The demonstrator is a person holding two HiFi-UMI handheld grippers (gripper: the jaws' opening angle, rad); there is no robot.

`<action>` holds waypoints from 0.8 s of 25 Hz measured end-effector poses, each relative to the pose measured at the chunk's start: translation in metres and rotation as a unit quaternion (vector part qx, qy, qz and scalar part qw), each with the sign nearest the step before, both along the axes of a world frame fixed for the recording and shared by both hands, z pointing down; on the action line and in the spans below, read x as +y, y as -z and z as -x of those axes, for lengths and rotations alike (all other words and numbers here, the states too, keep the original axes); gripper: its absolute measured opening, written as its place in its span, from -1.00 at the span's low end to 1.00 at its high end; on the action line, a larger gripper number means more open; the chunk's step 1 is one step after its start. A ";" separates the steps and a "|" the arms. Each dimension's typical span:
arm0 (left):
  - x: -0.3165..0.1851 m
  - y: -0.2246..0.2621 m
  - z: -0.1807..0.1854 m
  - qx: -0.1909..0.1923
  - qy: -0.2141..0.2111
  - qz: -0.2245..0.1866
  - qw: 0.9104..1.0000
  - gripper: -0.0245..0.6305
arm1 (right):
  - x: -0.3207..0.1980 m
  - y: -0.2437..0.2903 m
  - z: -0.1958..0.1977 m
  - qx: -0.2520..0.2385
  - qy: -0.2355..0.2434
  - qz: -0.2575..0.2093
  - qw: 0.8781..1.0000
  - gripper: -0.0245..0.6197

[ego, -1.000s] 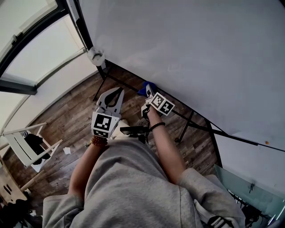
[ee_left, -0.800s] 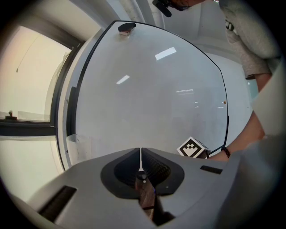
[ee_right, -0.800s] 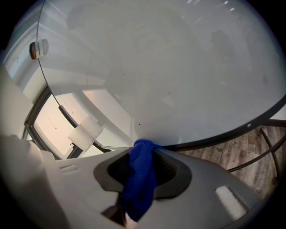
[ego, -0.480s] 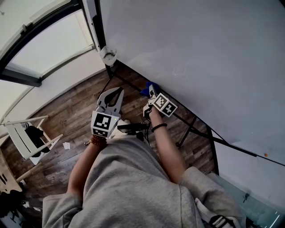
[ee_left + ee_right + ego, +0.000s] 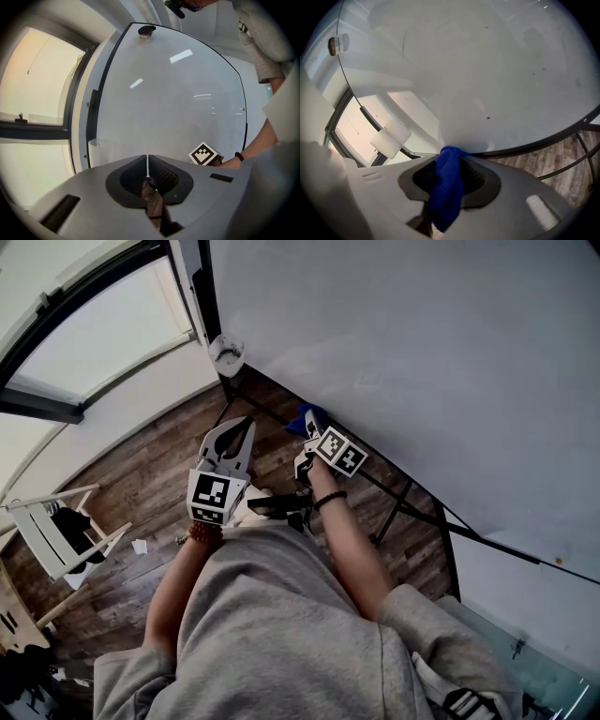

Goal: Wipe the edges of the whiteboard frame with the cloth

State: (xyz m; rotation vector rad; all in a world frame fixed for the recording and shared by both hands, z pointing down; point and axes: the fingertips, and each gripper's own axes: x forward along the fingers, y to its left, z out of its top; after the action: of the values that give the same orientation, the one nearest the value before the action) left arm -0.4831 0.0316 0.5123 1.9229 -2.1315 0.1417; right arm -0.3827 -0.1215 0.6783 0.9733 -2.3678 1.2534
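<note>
**The cloth slides closer to the corner**

The right gripper (image 5: 312, 429) has slid a little way along the bottom of the board, toward the white corner cap (image 5: 227, 354). The left gripper (image 5: 240, 425) has come up a bit too.

The right fingers pinch the blue cloth (image 5: 447, 185). The end of the cloth, just past the fingertips, touches the dark frame (image 5: 543, 139) of the whiteboard (image 5: 422, 352). So the wiping is at the bottom edge now. I can't tell how much of the frame is already clean. I think the short bit up to the corner, then the sides and the top, still need a wipe.

The left fingers are pressed together and hold nothing. They hang in the air, just left of the right fingers.

The corner cap sticks out ahead of the cloth and may catch it. The stand bars (image 5: 392, 510) run under the frame, behind the right fingers. The wooden floor (image 5: 131, 484) is well below both.
</note>
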 end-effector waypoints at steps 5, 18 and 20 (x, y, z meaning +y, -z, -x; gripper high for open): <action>0.001 0.005 0.009 -0.001 0.011 -0.006 1.000 -0.87 | 0.003 0.003 0.009 -0.001 0.011 0.000 1.000 -0.53; 0.002 0.005 0.042 0.007 0.042 -0.014 0.999 -0.87 | 0.008 0.005 0.042 -0.008 0.039 0.005 0.999 -0.53; 0.001 0.004 0.046 0.008 0.044 -0.015 0.999 -0.87 | 0.009 0.004 0.048 -0.011 0.042 0.008 0.999 -0.53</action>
State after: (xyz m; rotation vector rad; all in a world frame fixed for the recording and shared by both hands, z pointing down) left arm -0.5289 0.0323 0.5081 1.8350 -2.2163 0.0776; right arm -0.4306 -0.1122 0.6738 0.8497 -2.3846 1.2572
